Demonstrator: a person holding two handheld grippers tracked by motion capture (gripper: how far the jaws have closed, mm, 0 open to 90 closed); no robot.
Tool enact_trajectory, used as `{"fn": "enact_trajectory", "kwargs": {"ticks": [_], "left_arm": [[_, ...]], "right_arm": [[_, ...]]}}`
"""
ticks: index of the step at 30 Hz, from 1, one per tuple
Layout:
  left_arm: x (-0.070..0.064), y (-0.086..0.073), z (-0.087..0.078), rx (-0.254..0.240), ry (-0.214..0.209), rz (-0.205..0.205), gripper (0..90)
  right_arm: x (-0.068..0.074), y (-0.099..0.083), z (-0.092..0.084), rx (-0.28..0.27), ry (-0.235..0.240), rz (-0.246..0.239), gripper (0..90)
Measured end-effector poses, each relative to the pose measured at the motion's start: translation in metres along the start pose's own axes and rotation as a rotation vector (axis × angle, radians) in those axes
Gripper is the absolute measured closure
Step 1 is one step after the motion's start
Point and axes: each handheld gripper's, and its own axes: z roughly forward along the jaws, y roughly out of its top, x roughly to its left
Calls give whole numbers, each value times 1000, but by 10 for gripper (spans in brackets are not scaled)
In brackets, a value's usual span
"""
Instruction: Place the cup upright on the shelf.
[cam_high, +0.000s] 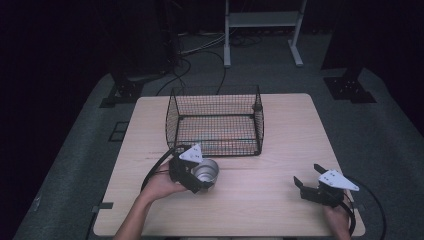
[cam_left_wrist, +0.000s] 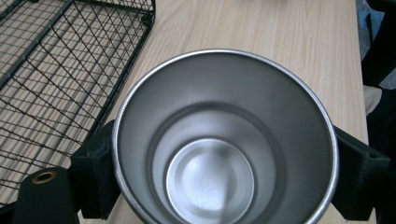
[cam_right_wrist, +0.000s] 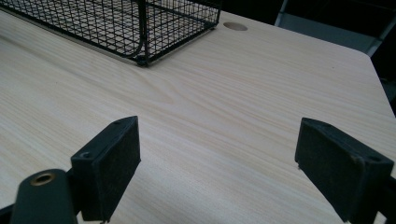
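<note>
A shiny steel cup (cam_high: 205, 171) is held just in front of the black wire basket (cam_high: 217, 121), near its front left corner. My left gripper (cam_high: 199, 176) is shut on the cup. In the left gripper view the cup (cam_left_wrist: 219, 140) shows its empty inside, with a black jaw pressed against each side of its wall. My right gripper (cam_high: 309, 181) rests over the table's front right part, open, with nothing between its fingers. In the right gripper view its two pads (cam_right_wrist: 109, 163) stand wide apart over bare wood.
The wire basket (cam_right_wrist: 140, 21) is empty and stands at the middle back of the light wooden table (cam_high: 280, 150). A round hole (cam_right_wrist: 235, 26) marks the tabletop beyond the basket. Dark floor, cables and stand legs surround the table.
</note>
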Motion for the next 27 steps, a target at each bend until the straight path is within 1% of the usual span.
{"fn": "enact_trajectory", "kwargs": {"ticks": [1, 2, 3, 4, 5, 6, 7, 8, 9, 10, 12, 14, 15, 16, 17, 20, 22, 23, 24, 26, 27], "left_arm": [[1, 6, -1, 10, -2, 7, 137], [1, 6, -1, 10, -2, 7, 136], [2, 11, -3, 17, 0, 19, 137], [2, 11, -3, 17, 0, 19, 137], [3, 17, -4, 21, -3, 23, 137], [3, 17, -4, 21, -3, 23, 137], [5, 23, -6, 29, -3, 34, 138], [5, 23, -6, 29, -3, 34, 138], [7, 30, -8, 36, 0, 41, 137], [7, 30, -8, 36, 0, 41, 138], [12, 39, -13, 36, 2, 53, 138], [13, 42, -15, 29, 0, 45, 138], [17, 49, -19, 26, 6, 45, 138], [17, 49, -19, 26, 6, 45, 138], [20, 55, -22, 15, 8, 42, 138], [24, 61, -25, 15, 8, 44, 138], [28, 65, -27, 19, 8, 42, 138], [32, 70, -28, 25, 2, 40, 138], [32, 70, -28, 25, 2, 40, 138], [36, 75, -29, 33, 3, 42, 138], [40, 80, -30, 42, 2, 38, 138]], "right_arm": [[0, 0, 0, 0, 0, 1, 135], [0, 0, 0, 0, 0, 1, 135], [0, 0, 0, -1, 1, -1, 135], [0, 0, 0, -1, 1, -1, 135], [0, 0, 0, -1, 1, 0, 134], [0, 0, 0, -1, 1, 0, 134], [0, 0, 0, 0, 1, 2, 135], [0, 0, 0, 0, 2, 3, 134], [0, 0, 0, 0, 2, 3, 134], [0, 0, 0, 0, 2, 3, 134], [0, 0, 0, -1, 0, 3, 134], [0, 0, 0, 0, 1, 3, 134], [-1, 0, 0, -1, -1, 5, 135], [-1, 0, 0, -1, -1, 5, 135], [-1, 0, 0, -2, 0, 4, 135], [-1, 0, 0, -2, -1, 4, 135], [-1, 0, 0, -5, -2, 5, 135], [-1, 0, -1, -7, -1, 11, 134], [-1, 0, -1, -9, 0, 14, 135], [-2, 0, -1, -11, 0, 15, 134], [-2, 0, -1, -9, 1, 14, 134]]}}
